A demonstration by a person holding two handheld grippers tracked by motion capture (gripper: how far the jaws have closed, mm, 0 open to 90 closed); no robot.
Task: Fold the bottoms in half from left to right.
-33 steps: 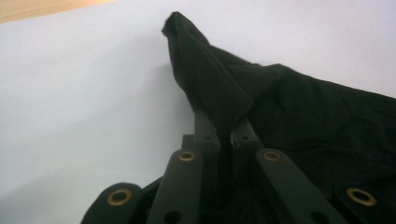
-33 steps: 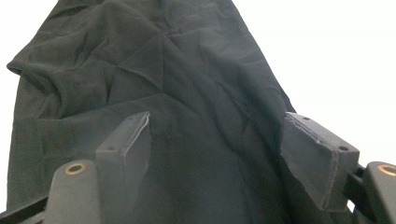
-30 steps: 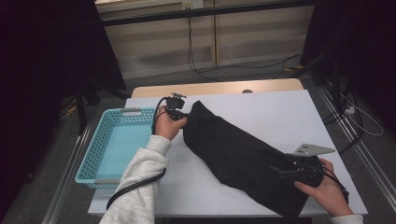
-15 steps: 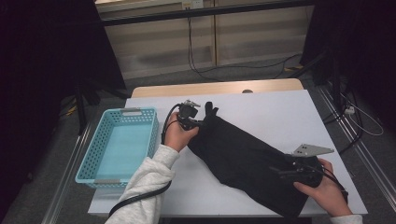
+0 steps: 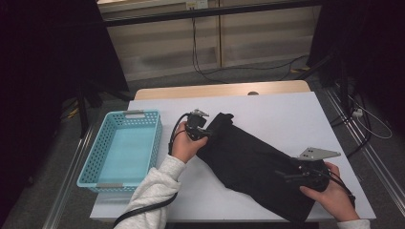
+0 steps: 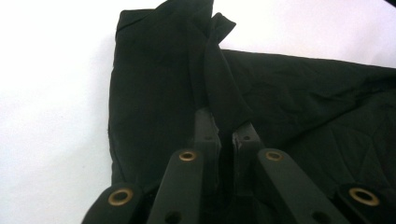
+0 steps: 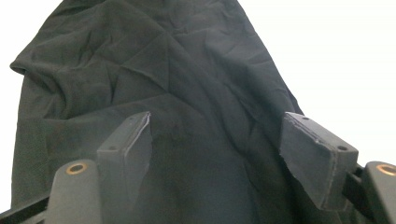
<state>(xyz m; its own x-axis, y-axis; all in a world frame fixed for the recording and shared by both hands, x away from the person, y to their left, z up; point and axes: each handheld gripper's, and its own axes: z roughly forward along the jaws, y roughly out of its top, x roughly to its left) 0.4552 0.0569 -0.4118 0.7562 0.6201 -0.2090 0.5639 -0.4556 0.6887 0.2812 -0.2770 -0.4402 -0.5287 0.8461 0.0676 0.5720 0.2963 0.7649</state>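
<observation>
Left gripper (image 5: 204,134), pinched shut on the cloth (image 5: 258,164) corner, has dragged it inward, starting a fold; right gripper (image 5: 292,174) rests wide open on the cloth

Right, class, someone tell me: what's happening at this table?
A person is working a black garment spread across the white table with a gripper in each hand. The left gripper has its fingers shut on a fold of the cloth at the garment's far end. The right gripper rests over the near end with its fingers wide apart, the cloth lying between them, not pinched. A turquoise basket sits at the table's left side.
</observation>
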